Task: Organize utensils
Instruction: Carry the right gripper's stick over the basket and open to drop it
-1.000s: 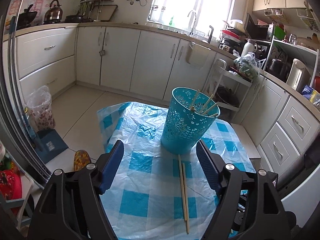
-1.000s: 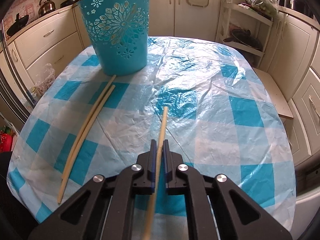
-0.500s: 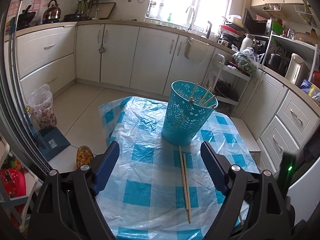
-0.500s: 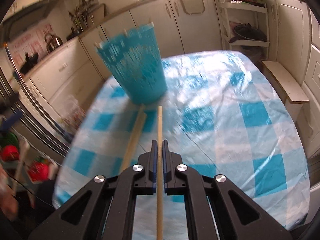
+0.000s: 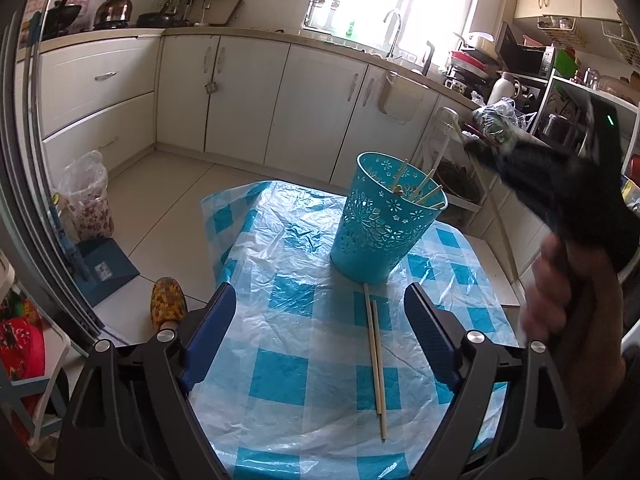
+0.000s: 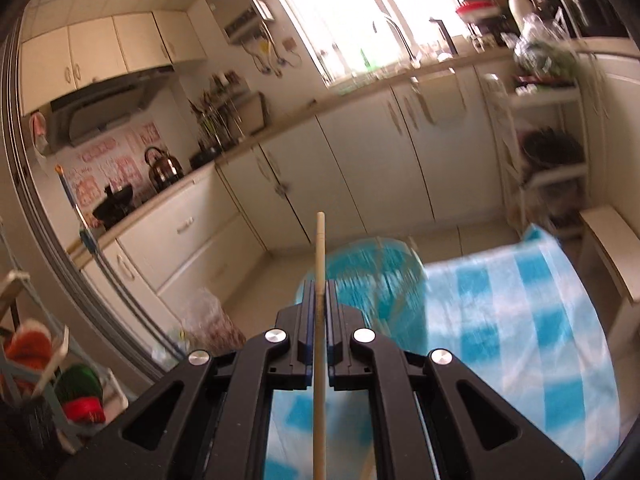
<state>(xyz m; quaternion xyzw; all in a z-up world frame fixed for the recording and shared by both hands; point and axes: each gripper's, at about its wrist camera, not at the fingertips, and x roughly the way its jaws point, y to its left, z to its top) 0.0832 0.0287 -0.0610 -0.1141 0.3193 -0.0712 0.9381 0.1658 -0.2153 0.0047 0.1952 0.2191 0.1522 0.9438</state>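
A turquoise cut-out cup [image 5: 388,232] stands on the blue-checked tablecloth [image 5: 304,300] with several chopsticks leaning inside. Two loose chopsticks [image 5: 376,360] lie side by side in front of it. My left gripper [image 5: 320,312] hovers over the near table; its jaws are opening, with nothing between them. My right gripper [image 6: 319,292] is shut on a single chopstick [image 6: 320,248], which points up and forward above the blurred cup [image 6: 372,280]. In the left wrist view the right gripper [image 5: 474,146], in a hand [image 5: 560,292], is raised to the right of the cup.
White cabinets [image 5: 248,92] line the far walls. On the floor to the left are a plastic bag [image 5: 86,200] and a blue dustpan [image 5: 104,268]. A white shelf rack [image 6: 548,128] and a low bench [image 6: 612,248] stand past the table's right side.
My right gripper has risen and tipped upward with the chopstick, lifting it off the table and coming into the left wrist view. My left jaws have spread a little wider.
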